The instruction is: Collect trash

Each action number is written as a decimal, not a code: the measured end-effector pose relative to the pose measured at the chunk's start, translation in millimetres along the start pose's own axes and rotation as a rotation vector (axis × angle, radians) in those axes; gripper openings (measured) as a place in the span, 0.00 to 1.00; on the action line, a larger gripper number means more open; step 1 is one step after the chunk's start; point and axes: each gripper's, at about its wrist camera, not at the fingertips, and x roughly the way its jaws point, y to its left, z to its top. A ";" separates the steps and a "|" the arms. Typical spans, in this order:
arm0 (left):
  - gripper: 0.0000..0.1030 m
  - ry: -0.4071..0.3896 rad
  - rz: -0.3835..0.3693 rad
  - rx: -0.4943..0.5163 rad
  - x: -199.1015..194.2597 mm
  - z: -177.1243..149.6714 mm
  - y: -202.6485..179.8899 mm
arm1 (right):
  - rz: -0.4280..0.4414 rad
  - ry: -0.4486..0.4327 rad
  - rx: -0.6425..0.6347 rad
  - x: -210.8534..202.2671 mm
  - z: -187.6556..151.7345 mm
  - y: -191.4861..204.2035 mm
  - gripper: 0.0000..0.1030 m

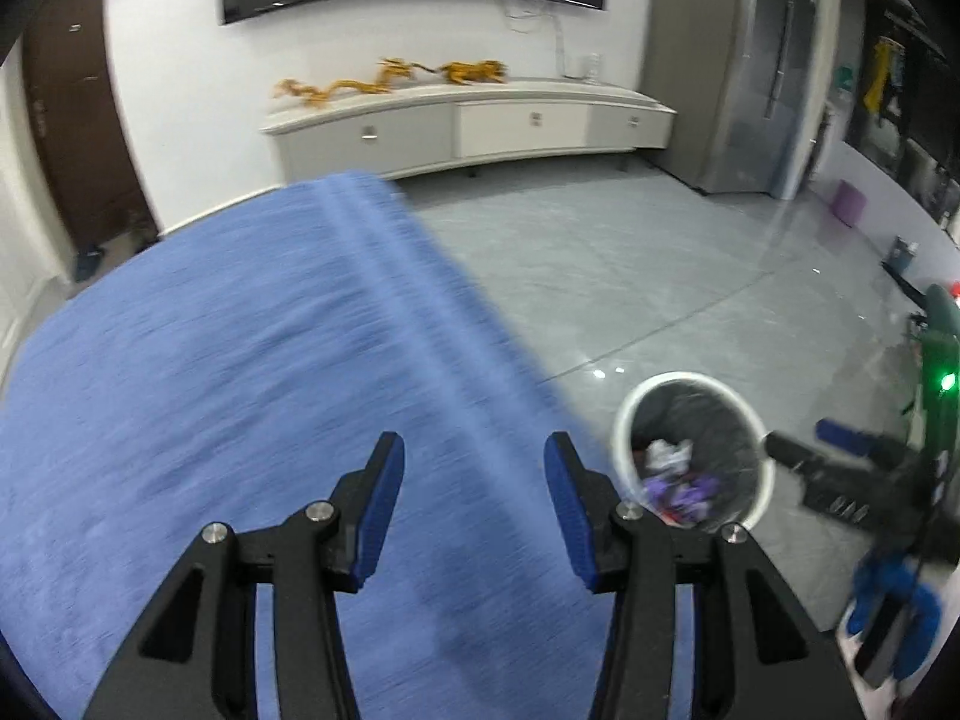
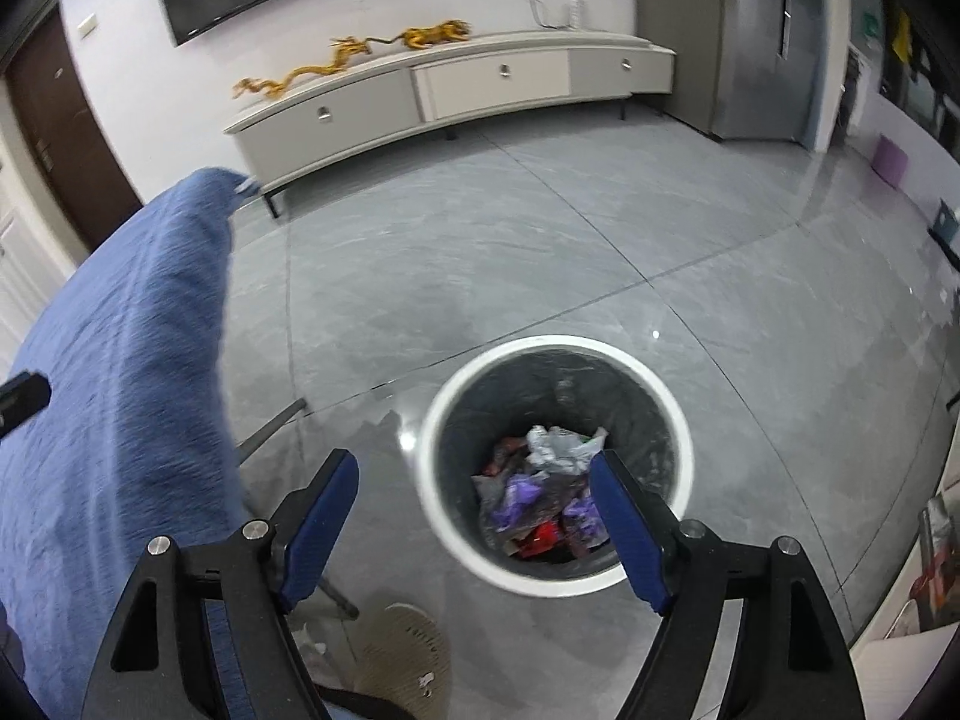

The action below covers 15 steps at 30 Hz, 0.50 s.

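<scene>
A round bin with a white rim (image 2: 433, 438) and a dark liner stands on the grey floor. Crumpled wrappers (image 2: 540, 495), purple, red and white, lie at its bottom. My right gripper (image 2: 474, 459) hangs above the bin's near left side, open, with nothing between its blue pads. In the left wrist view the same bin (image 1: 624, 438) sits to the right, and its trash (image 1: 678, 480) shows inside. My left gripper (image 1: 474, 444) is open and empty over a table covered with blue cloth (image 1: 240, 390).
The blue cloth's edge (image 2: 120, 360) hangs left of the bin, with a metal table leg (image 2: 270, 426) under it. A beige slipper (image 2: 402, 642) lies on the floor below my right gripper. A long white cabinet (image 1: 468, 126) lines the far wall.
</scene>
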 end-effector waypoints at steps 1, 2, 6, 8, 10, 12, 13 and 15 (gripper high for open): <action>0.48 -0.010 0.021 -0.015 -7.5 -5.8 14.3 | 0.004 -0.008 -0.017 -4.7 -0.8 11.5 0.76; 0.54 -0.026 0.038 -0.030 -15.9 -11.6 27.8 | 0.012 -0.019 -0.035 -9.8 -1.0 22.7 0.77; 0.61 -0.111 0.117 -0.061 -51.2 -29.6 65.9 | 0.053 -0.068 -0.101 -30.3 -2.1 68.2 0.82; 0.67 -0.144 0.145 -0.080 -67.4 -39.3 79.7 | 0.071 -0.086 -0.123 -38.0 -3.0 86.0 0.84; 0.68 -0.176 0.169 -0.097 -80.9 -46.1 93.9 | 0.087 -0.105 -0.146 -45.3 -3.3 105.2 0.86; 0.69 -0.193 0.182 -0.109 -89.1 -52.2 101.8 | 0.099 -0.125 -0.172 -52.4 -4.3 125.0 0.89; 0.69 -0.200 0.187 -0.116 -93.8 -55.7 106.8 | 0.103 -0.134 -0.183 -55.1 -5.0 132.7 0.90; 0.70 -0.213 0.195 -0.129 -101.2 -60.9 117.8 | 0.107 -0.149 -0.201 -59.7 -5.8 144.4 0.95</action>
